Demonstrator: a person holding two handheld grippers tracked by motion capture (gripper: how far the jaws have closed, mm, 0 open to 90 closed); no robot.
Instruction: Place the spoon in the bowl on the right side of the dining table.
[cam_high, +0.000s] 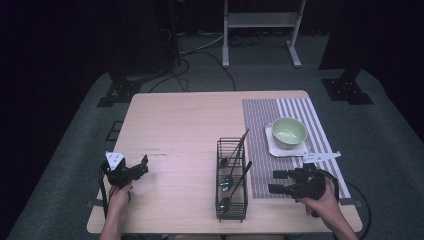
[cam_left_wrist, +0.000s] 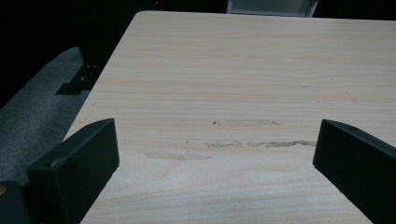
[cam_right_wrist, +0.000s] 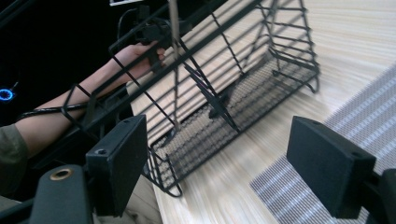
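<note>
1. The right gripper (cam_high: 278, 181) is hovering just right of the black wire cutlery basket (cam_high: 231, 180), which is standing near the front edge of the pale wooden table (cam_high: 180, 120), beside the grey striped placemat (cam_high: 260, 150). Its fingers (cam_right_wrist: 116, 168) are spread wide with nothing between them.
2. The left gripper (cam_high: 140, 167) is resting low over bare table at the left, well apart from the basket; its fingers (cam_left_wrist: 79, 168) are also spread and empty.
3. Risk: the dark-handled spoons (cam_high: 225, 182) are lying crossed and leaning in the basket. Judging from this, closing on one handle may be catching a second, dragging both out.
4. Risk: the right fingers are approaching the wire side wall. A push here may be sliding or tipping the light basket, since nothing is bracing it.
5. Risk: a long handle (cam_high: 242, 142) is leaning out toward the placemat. Brushing it may be levering that utensil over the rim.
6. Risk: the pale green bowl (cam_high: 289, 132) on its white square plate (cam_high: 272, 147) is sitting just behind the right hand; a lifted utensil swinging wide may be striking it.
</note>
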